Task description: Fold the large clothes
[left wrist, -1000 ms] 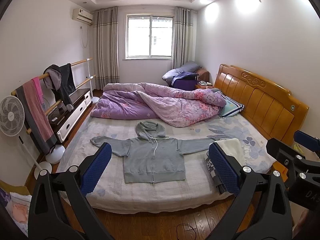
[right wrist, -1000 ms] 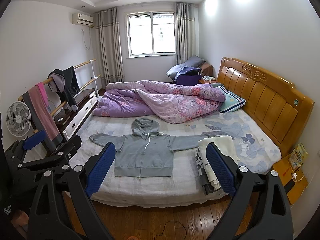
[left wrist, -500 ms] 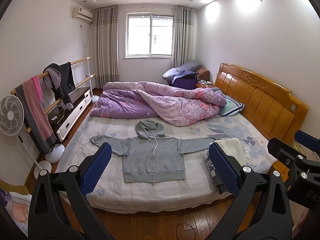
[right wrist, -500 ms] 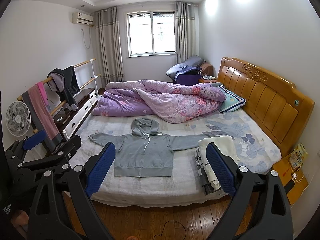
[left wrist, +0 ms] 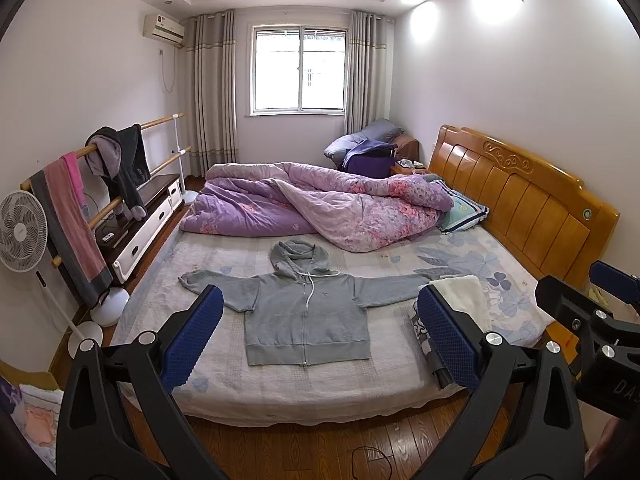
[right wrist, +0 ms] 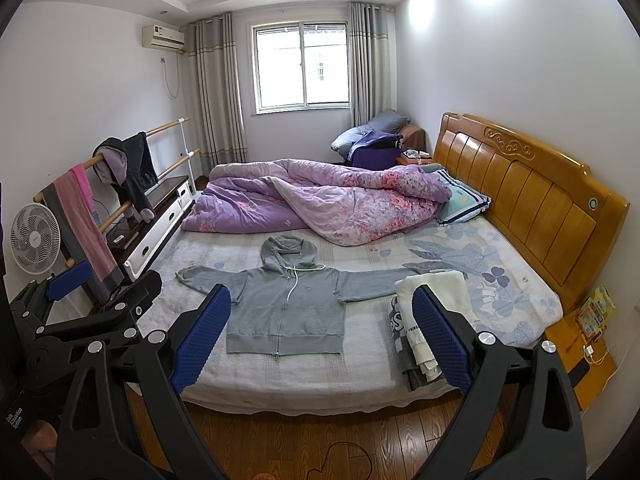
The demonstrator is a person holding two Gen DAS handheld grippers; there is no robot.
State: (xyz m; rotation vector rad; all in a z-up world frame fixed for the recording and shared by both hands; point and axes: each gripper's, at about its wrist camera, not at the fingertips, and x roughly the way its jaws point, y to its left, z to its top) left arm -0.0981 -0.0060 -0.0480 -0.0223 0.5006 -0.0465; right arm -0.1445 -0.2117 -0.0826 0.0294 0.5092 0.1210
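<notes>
Blue-padded fingers point(left wrist: 192, 340) of the left gripper point(left wrist: 320, 336) are being held wide apart and empty, level above the wooden floor point(left wrist: 280, 444) at the near edge of the bed point(left wrist: 280, 392) and aimed across it toward the window point(left wrist: 299, 72). The right gripper point(right wrist: 320, 336) is being held the same way just beside it, fingers likewise spread with nothing between them; its black frame is being seen at the right edge of the left wrist view, and the left gripper's frame at the left edge of the right wrist view.

1 grey zip hoodie point(left wrist: 306, 312) is lying flat on the sheet, front up and zipped, well apart from both grippers. Its hood is pointing toward the window and its hem toward the cameras; both sleeves are stretched straight out, so its long axis is running left to right across the bed.

1 stack of folded clothes point(right wrist: 424, 312) is sitting at its right sleeve end. 1 crumpled purple quilt point(left wrist: 320, 204) is lying behind the hood.
</notes>
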